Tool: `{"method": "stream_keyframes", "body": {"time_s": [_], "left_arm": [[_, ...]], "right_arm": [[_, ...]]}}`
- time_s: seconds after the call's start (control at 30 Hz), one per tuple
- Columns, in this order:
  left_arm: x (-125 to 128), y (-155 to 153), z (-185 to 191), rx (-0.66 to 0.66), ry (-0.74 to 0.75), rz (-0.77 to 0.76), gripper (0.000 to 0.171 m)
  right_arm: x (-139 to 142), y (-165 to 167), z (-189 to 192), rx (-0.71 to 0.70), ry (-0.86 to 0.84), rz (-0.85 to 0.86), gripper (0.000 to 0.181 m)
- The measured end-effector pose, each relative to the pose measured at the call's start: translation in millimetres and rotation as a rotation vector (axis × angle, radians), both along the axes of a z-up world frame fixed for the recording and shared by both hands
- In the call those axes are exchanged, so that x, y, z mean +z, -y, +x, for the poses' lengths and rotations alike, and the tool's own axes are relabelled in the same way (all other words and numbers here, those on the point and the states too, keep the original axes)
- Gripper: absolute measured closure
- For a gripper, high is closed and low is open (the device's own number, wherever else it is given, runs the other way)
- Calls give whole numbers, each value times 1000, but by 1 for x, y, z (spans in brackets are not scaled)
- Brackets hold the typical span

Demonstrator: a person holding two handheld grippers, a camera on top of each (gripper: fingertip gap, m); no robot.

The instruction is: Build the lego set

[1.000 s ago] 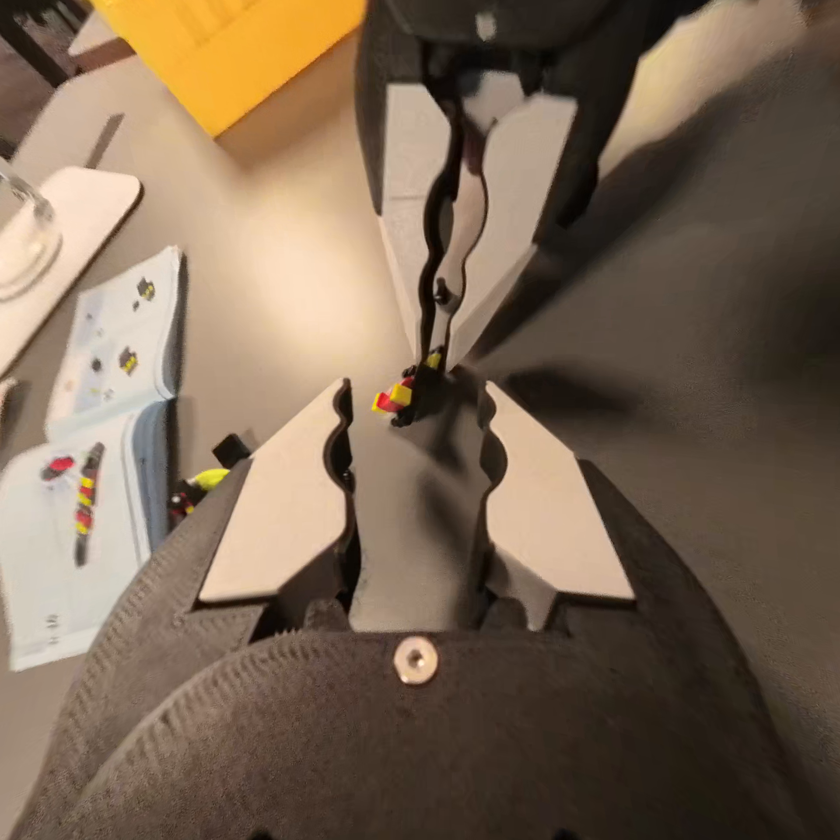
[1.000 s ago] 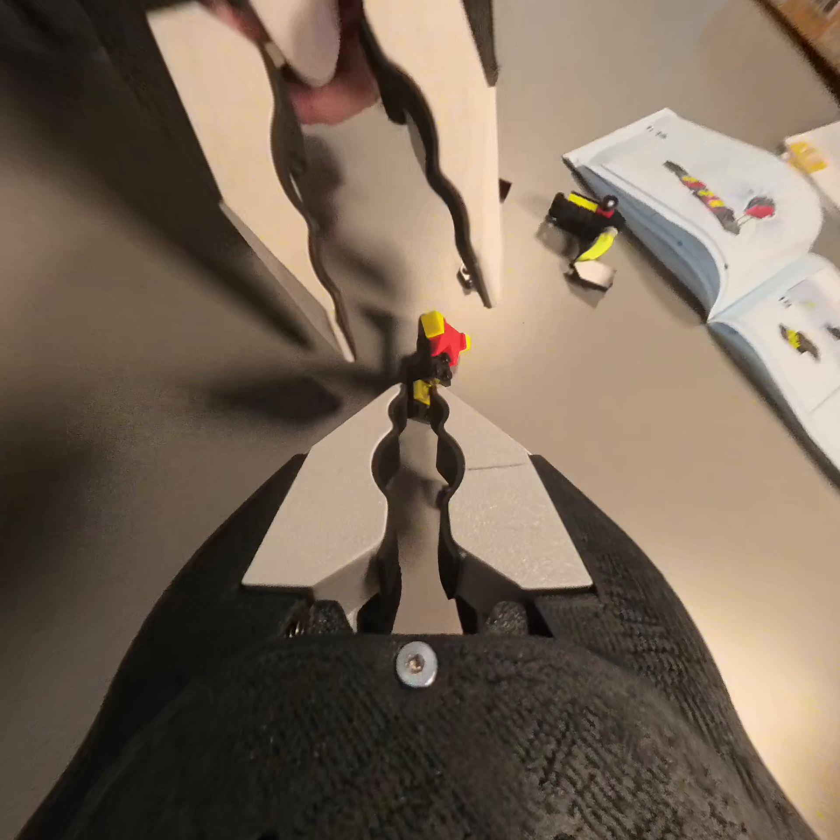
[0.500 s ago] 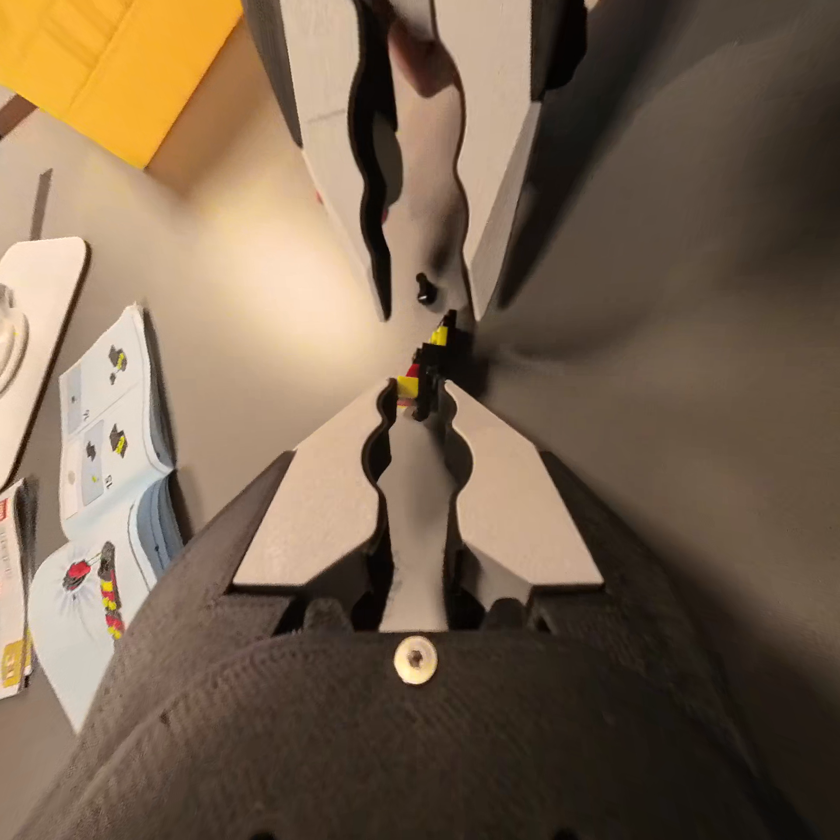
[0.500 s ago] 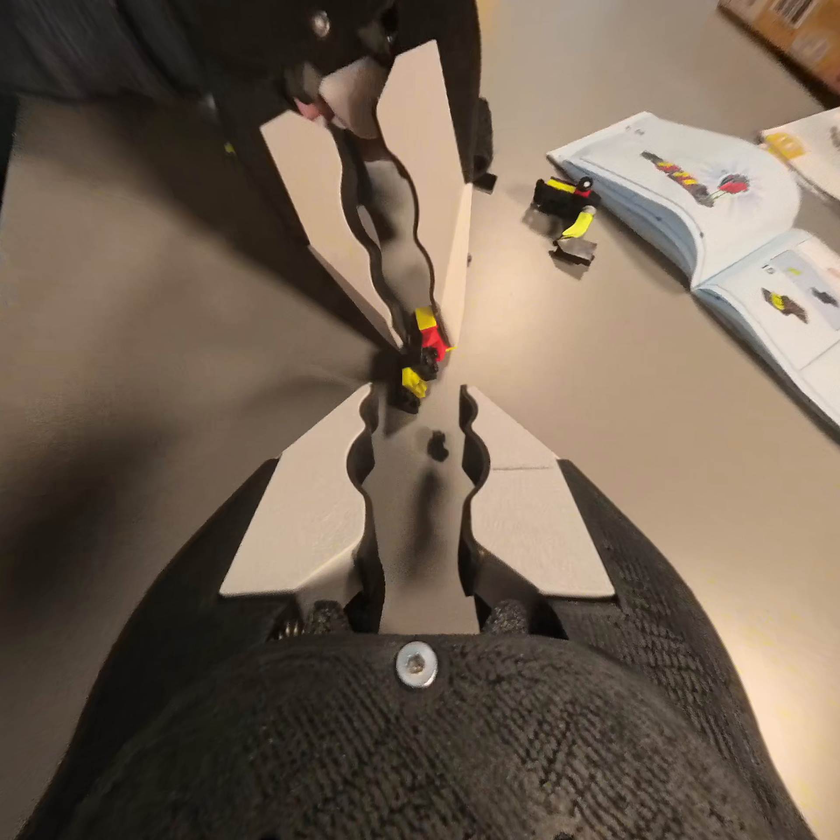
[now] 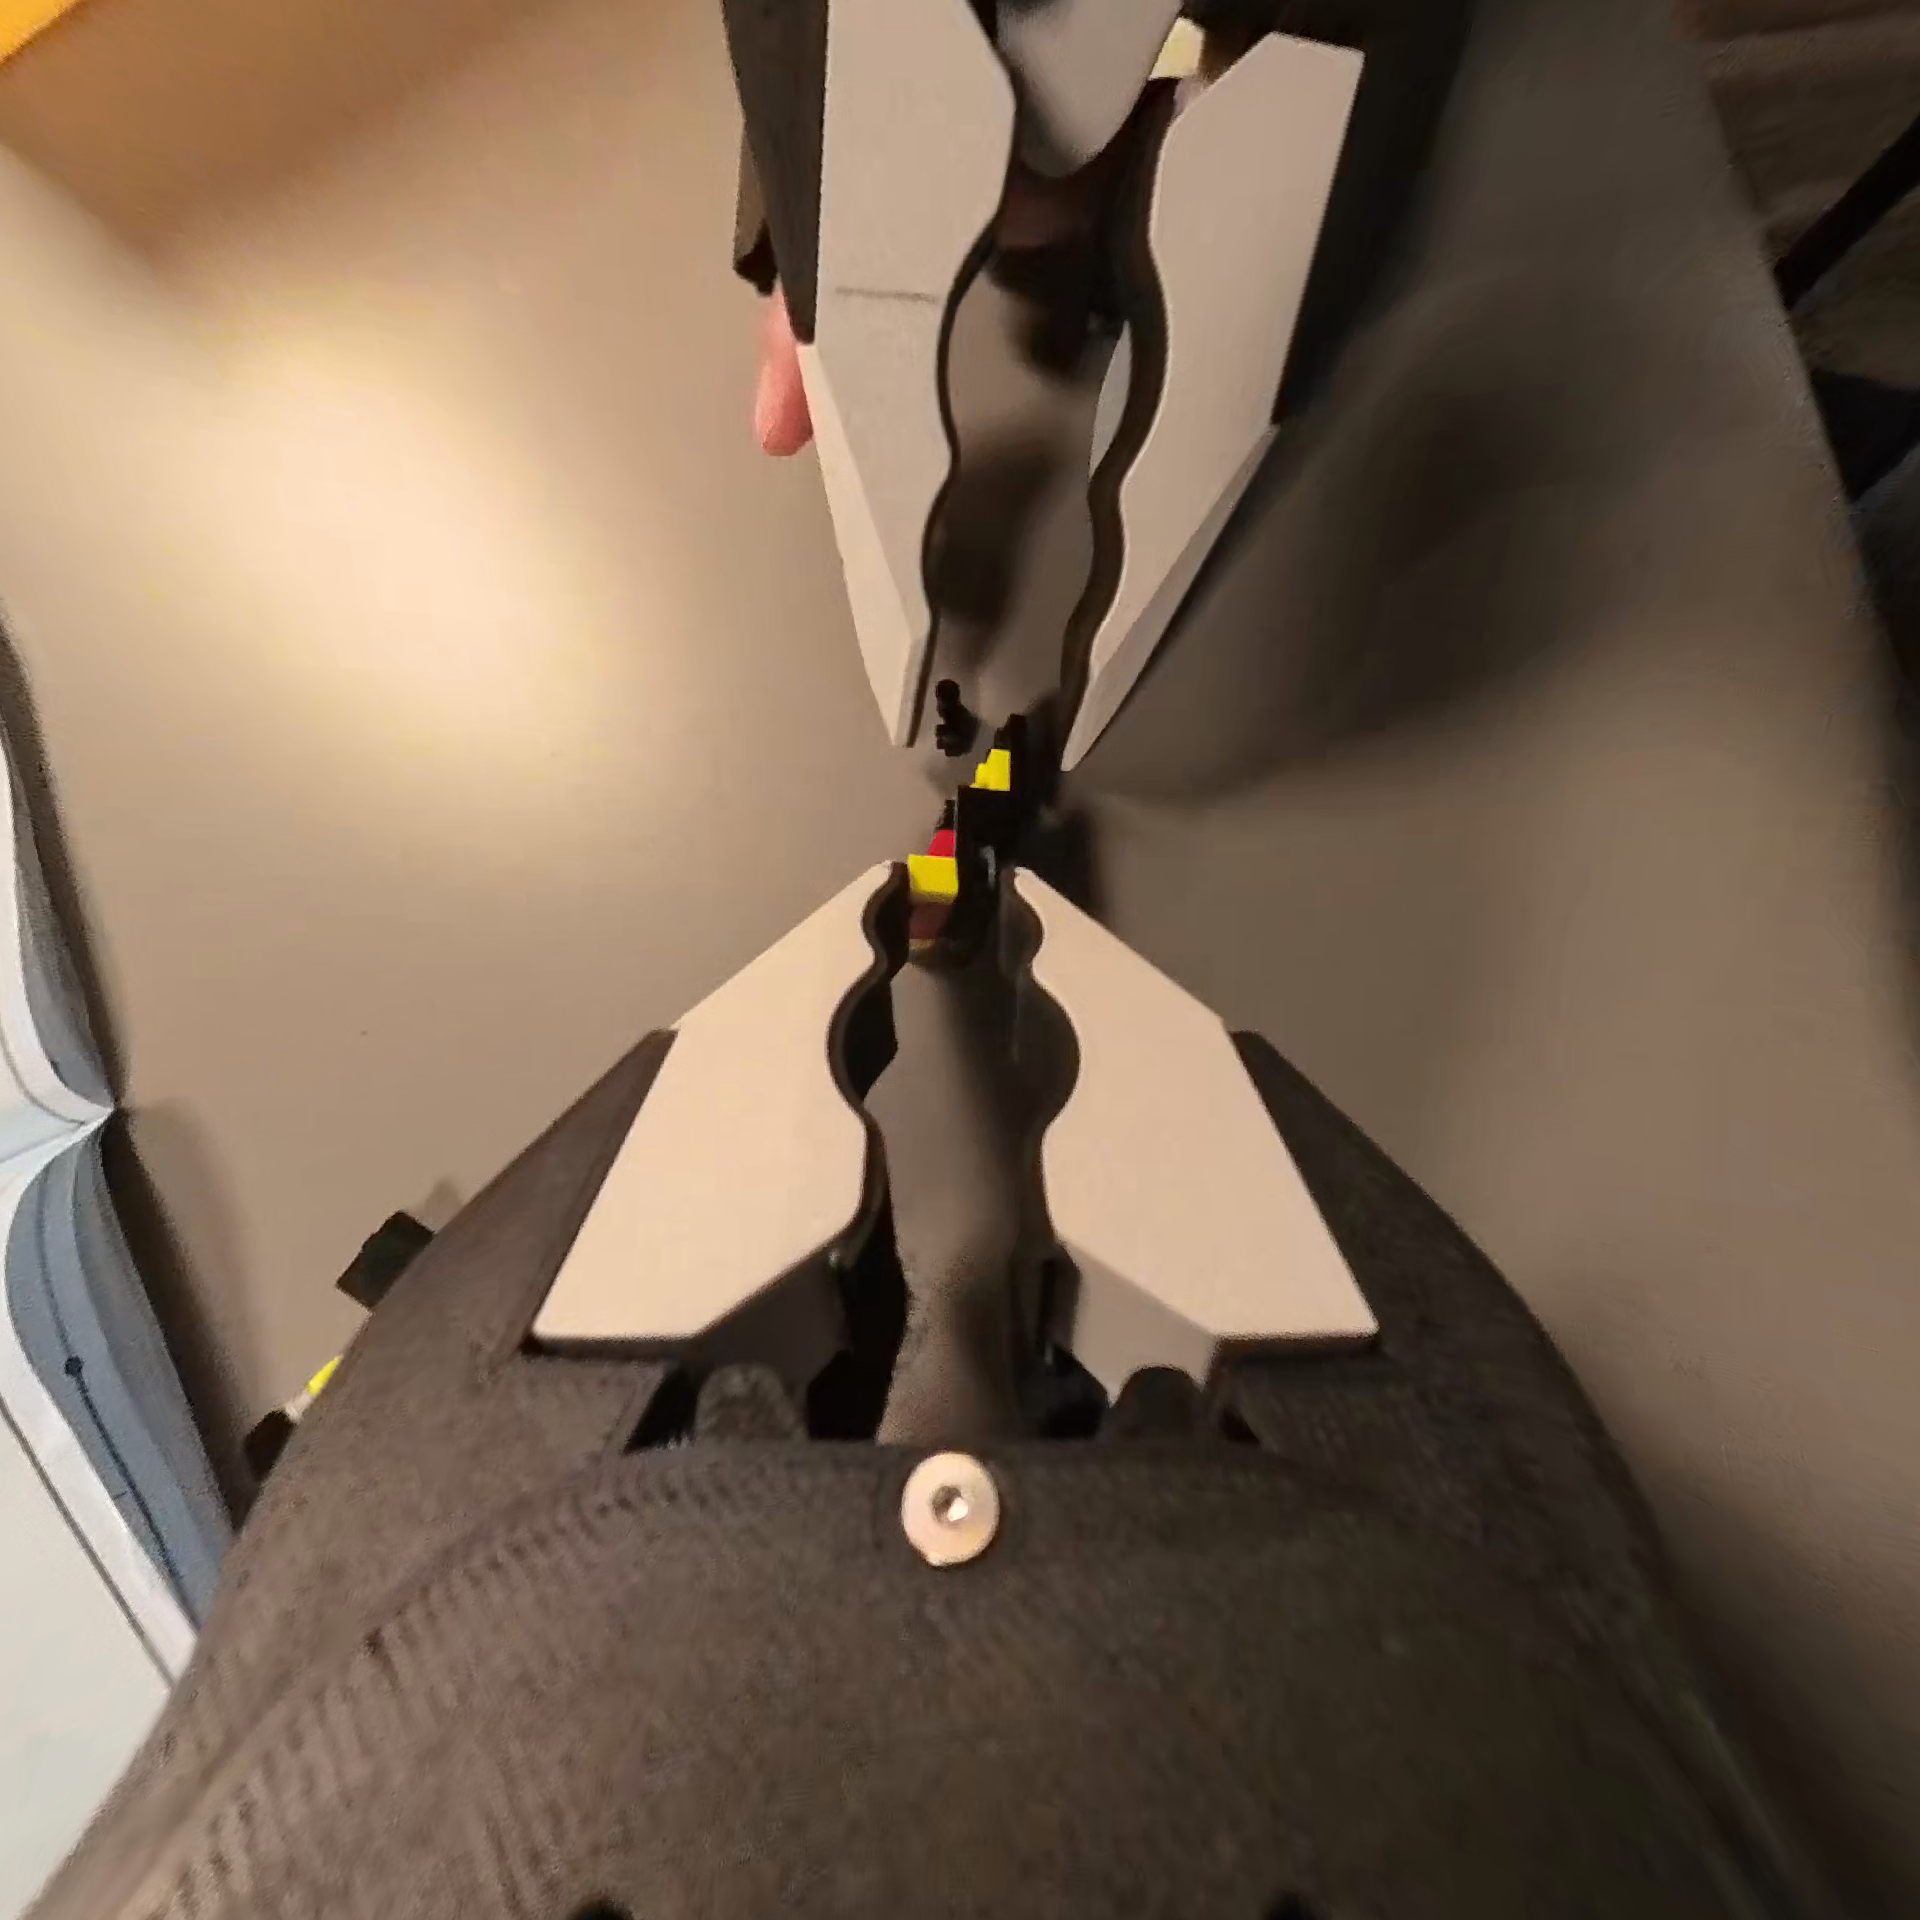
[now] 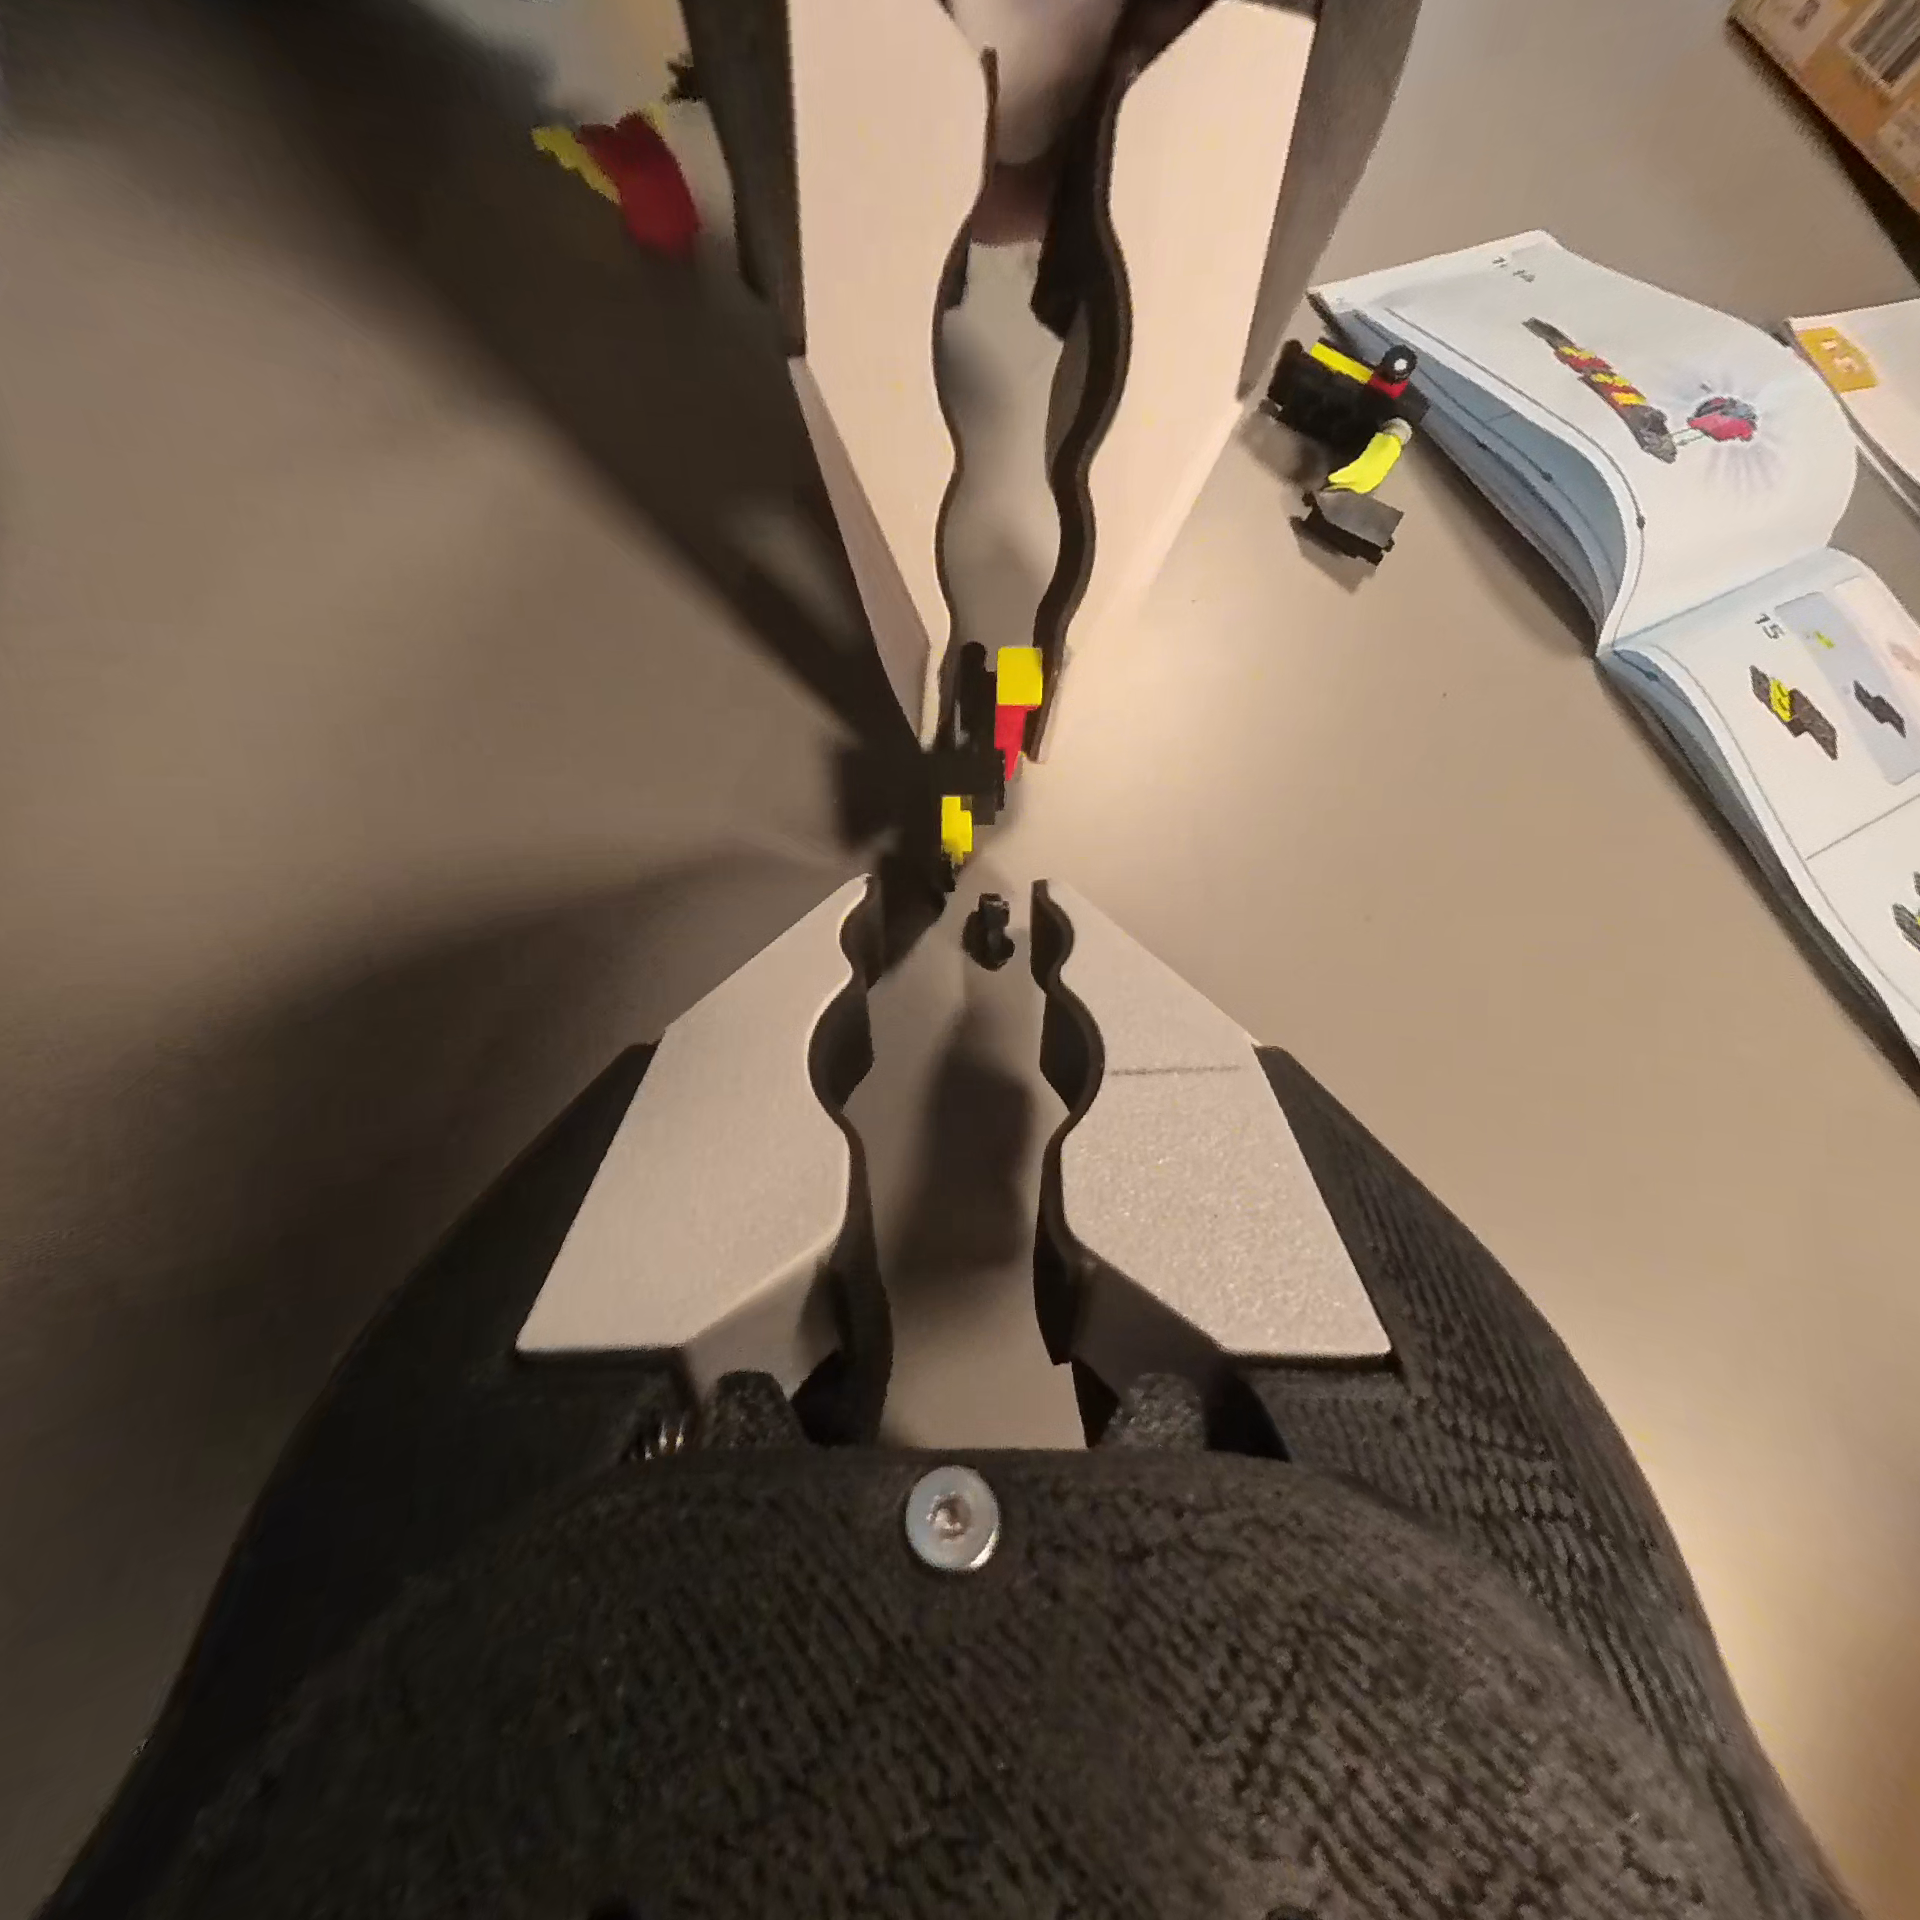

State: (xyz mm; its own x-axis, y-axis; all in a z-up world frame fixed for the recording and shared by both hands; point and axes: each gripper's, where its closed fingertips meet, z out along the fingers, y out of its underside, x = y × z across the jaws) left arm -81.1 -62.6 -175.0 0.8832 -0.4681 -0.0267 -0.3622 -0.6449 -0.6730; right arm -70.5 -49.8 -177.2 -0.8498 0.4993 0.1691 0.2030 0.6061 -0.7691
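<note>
On the grey table (image 6: 1351, 987), the two grippers meet tip to tip over one small lego assembly (image 5: 971, 831) of black, yellow and red bricks. The left gripper (image 5: 951, 883) has its jaws drawn narrow around the near end of that assembly, the yellow brick pressed against the left finger's tip and the black part against the right one, so it is gripping the piece. Opposite it, the right gripper (image 6: 951, 894) stands with its jaws apart, holding nothing; one tiny black lego piece (image 6: 987, 930) lies on the table in the gap between its fingertips, touching neither as far as I can see. The assembly's far end, with a second yellow brick, reaches just to the right gripper's left fingertip, though whether it touches is hard to judge. Off to the side lies a second cluster of lego parts (image 6: 1345, 416), black with yellow and red bits, right beside an open instruction booklet (image 6: 1662, 468) whose pages show pictures of the model. One more loose black brick (image 6: 1351, 520) sits just in front of that cluster. A blurred red and yellow shape (image 6: 623, 177) shows behind the left gripper; I cannot tell what it is. A cardboard box corner (image 6: 1860, 94) peeks in at the far edge.
</note>
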Motion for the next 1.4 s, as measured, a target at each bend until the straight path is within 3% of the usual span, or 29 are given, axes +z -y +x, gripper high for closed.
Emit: {"method": "stream_keyframes", "body": {"time_s": [0.43, 1.4], "left_arm": [[1, -8, 3, -33, 192, -22, 156], [1, -8, -1, -85, 147, 46, 156]], "right_arm": [[-2, -7, 0, -14, 64, -30, 164], [-3, -5, -4, 53, 121, -54, 171]]}}
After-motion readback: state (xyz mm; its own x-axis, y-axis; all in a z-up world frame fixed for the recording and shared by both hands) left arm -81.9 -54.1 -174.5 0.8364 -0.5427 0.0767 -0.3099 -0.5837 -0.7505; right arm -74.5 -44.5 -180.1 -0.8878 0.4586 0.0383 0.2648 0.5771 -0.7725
